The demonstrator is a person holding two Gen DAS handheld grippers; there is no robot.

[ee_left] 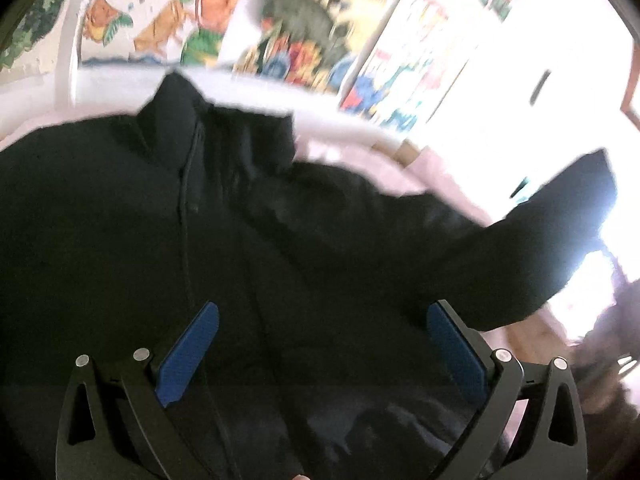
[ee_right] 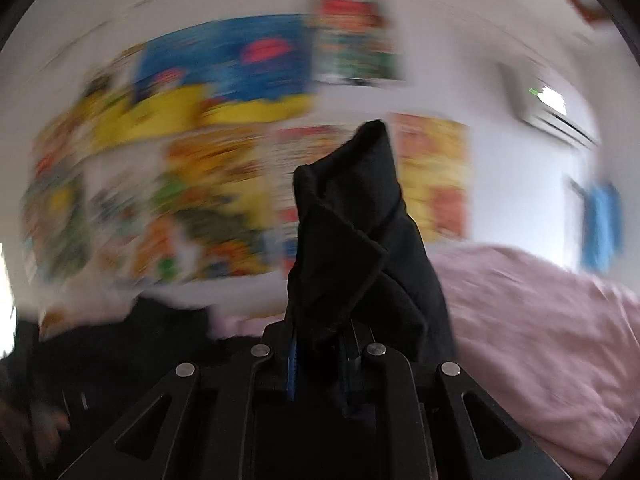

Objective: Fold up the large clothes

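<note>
A black zip-up jacket [ee_left: 160, 220] lies spread on a pink bedcover [ee_left: 440, 176], collar toward the wall. My left gripper [ee_left: 324, 306] hovers over the jacket's front, open, blue pads [ee_left: 192, 356] wide apart with nothing between them. One sleeve [ee_left: 540, 232] stretches up to the right, its cuff lifted off the bed. In the right wrist view that sleeve end [ee_right: 352, 232] stands up out of my right gripper [ee_right: 320, 356], which is shut on the black fabric. The jacket body [ee_right: 120, 344] shows dark at lower left. The picture is blurred by motion.
Colourful posters [ee_right: 224, 64] cover the wall behind the bed. An air conditioner [ee_right: 552, 116] hangs high on the right, and a blue item [ee_right: 602, 224] hangs below it. The pink bedcover [ee_right: 540, 340] spreads to the right. A white bed frame [ee_left: 64, 60] borders the mattress.
</note>
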